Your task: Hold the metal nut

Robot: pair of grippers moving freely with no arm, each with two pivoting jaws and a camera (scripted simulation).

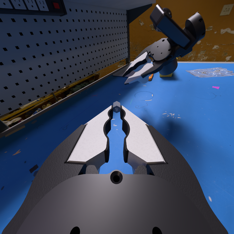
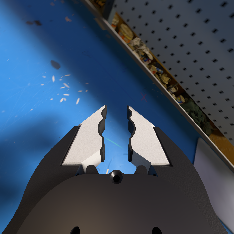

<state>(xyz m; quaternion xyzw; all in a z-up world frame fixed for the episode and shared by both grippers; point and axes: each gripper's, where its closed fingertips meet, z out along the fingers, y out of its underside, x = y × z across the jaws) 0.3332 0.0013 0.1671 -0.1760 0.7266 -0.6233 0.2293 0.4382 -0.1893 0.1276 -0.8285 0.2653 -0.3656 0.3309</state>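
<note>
A small grey hexagonal metal nut (image 1: 116, 107) sits clamped between the tips of my left gripper (image 1: 116, 108), which is shut on it just above the blue table (image 1: 177, 139). My right gripper (image 2: 116, 108) is open and empty, pointing down at the blue table. It also shows far off in the left wrist view (image 1: 133, 77), hovering near the back of the table with its jaws apart. The nut does not show in the right wrist view.
A grey pegboard (image 1: 63, 50) stands along the table's left edge, with a cluttered shelf gap (image 1: 50, 100) under it. A yellow block (image 1: 165, 75), an orange item (image 1: 150, 77) and a clear plastic bag (image 1: 210, 71) lie at the far end. A pale sheet (image 2: 215, 183) lies at right.
</note>
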